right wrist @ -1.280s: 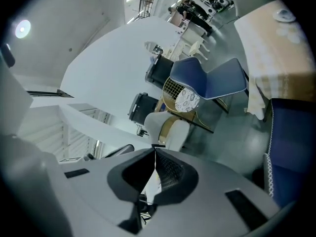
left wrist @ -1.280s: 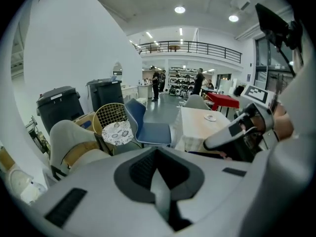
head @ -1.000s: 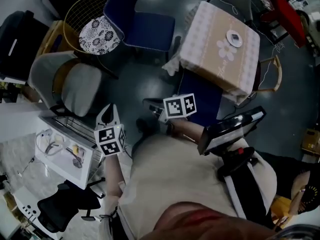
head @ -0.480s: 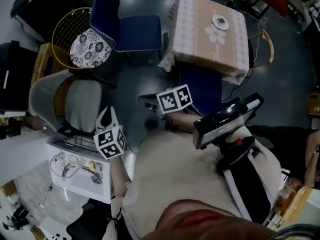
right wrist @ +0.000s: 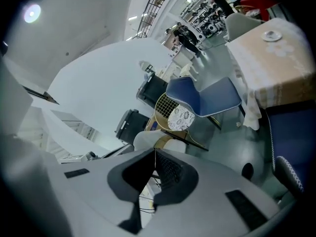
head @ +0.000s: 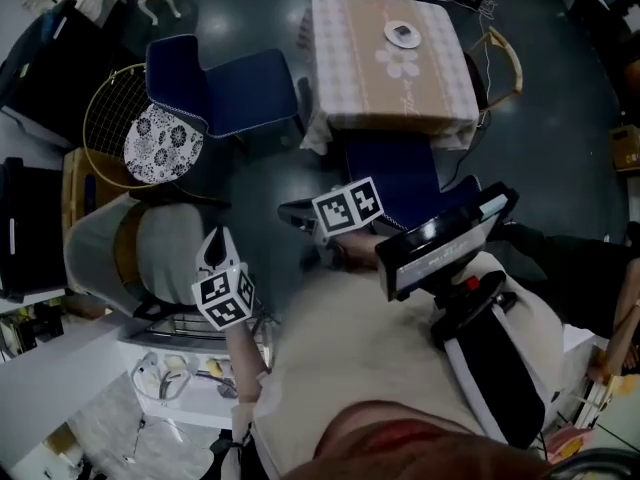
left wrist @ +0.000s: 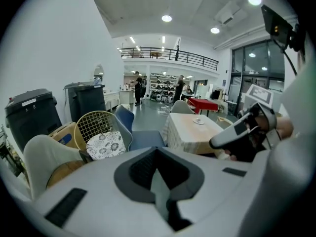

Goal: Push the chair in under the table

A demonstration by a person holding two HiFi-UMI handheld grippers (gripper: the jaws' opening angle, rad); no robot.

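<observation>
Standing at the near side of the table (head: 350,73), the person holds both tools empty. The left gripper (head: 214,243) has its fingers clenched together, and so does the right gripper (head: 293,210). The blue chair (head: 395,173) stands just beside the near edge of the table, apart from both grippers. A second blue chair (head: 230,83) stands left of the table, and a small dish (head: 403,34) lies on the tabletop.
</observation>
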